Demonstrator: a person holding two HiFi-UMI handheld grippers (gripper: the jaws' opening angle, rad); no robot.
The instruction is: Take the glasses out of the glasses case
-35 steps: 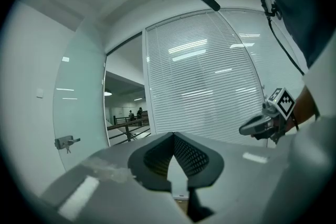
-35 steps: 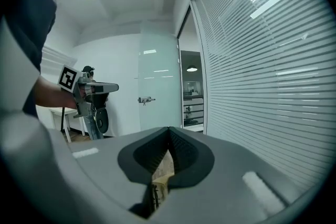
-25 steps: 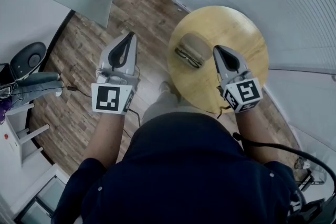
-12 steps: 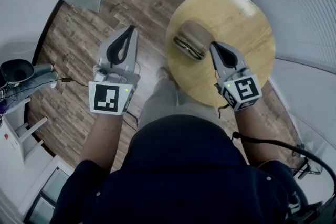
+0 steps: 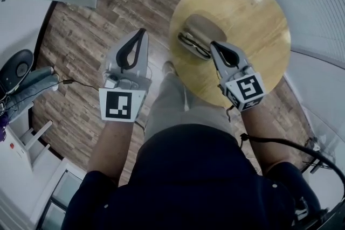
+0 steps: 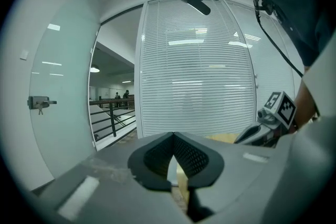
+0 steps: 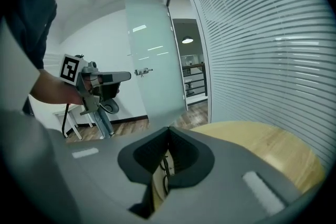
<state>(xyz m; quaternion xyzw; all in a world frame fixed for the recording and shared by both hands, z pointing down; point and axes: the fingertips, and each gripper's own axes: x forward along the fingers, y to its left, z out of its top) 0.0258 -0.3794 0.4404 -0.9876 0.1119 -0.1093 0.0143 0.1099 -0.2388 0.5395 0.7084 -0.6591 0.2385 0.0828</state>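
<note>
One round wooden table (image 5: 250,11) bearing glasses case (image 5: 202,26), plank floor (image 5: 81,51)

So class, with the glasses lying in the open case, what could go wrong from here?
1. The glasses case sits near the rim of the table; a nudge might slide it off.
2. The right gripper has its fingers together beside the glasses; unopened, it would likely push them rather than grasp.
3. The left gripper hangs over the floor, so nothing steadies the case; it may lift too.
</note>
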